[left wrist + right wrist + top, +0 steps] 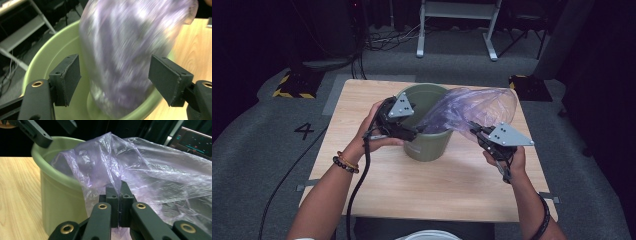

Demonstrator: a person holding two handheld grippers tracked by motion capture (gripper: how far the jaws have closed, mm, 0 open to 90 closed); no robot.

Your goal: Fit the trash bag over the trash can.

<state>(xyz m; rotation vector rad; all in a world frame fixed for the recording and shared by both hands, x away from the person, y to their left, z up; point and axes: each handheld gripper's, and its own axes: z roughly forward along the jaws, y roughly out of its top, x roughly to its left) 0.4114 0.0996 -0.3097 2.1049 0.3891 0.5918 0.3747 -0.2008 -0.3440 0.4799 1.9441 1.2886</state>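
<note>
An olive-green plastic bin (427, 145) stands upright near the middle of the wooden table (437, 192). A thin purple see-through bag (472, 107) billows from the bin's mouth out to the right. My right gripper (474, 129) is just right of the bin, and its jaws (119, 192) are shut on a fold of the bag (150, 170). My left gripper (414, 132) sits at the bin's left rim. In the left gripper view it (115, 80) is open, with the blurred bag (130, 50) hanging between the pads over the bin (47, 55), gaps on both sides.
A white metal stand (457, 20) is on the floor behind the table. Yellow-and-black striped blocks (292, 85) lie off the far corners. A cable (357, 190) trails from my left gripper over the near edge. A white round object (427, 235) shows at the bottom edge.
</note>
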